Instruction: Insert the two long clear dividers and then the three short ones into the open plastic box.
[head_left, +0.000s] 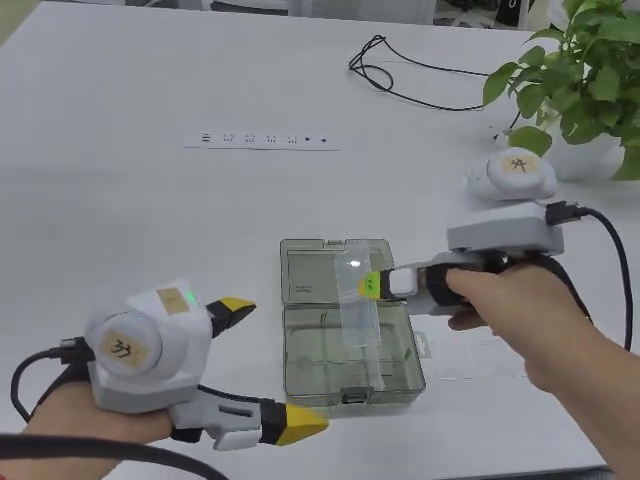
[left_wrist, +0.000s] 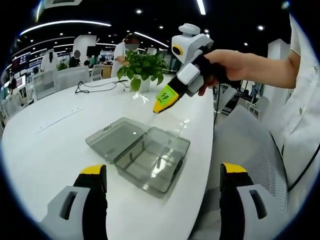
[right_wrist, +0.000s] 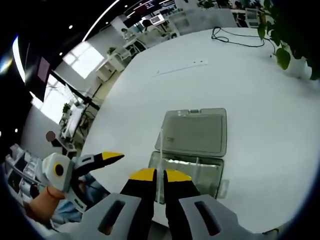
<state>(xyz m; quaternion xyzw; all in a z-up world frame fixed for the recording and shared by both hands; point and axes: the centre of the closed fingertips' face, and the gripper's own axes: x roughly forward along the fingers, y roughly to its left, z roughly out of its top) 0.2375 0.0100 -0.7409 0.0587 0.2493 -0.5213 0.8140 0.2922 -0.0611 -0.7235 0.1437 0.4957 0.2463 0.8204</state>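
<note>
The open smoky-clear plastic box (head_left: 300, 360) lies mid-table with its lid (head_left: 315, 270) folded back flat. My right gripper (head_left: 372, 286) comes in from the right and is shut on a clear divider (head_left: 358, 315), which hangs tilted over the tray. In the right gripper view the divider (right_wrist: 160, 150) shows edge-on between the shut yellow tips (right_wrist: 160, 175), above the box (right_wrist: 192, 132). My left gripper (head_left: 268, 366) stands open at the box's front left, touching nothing. In its own view the jaws (left_wrist: 162, 172) frame the box (left_wrist: 137, 150), the right gripper (left_wrist: 165, 99) above it.
Faint clear pieces (head_left: 455, 350) lie on the table right of the box. A potted plant (head_left: 580, 90) stands at the back right, a black cable (head_left: 400, 75) and a white power strip (head_left: 262, 140) farther back. The table's front edge runs just below the box.
</note>
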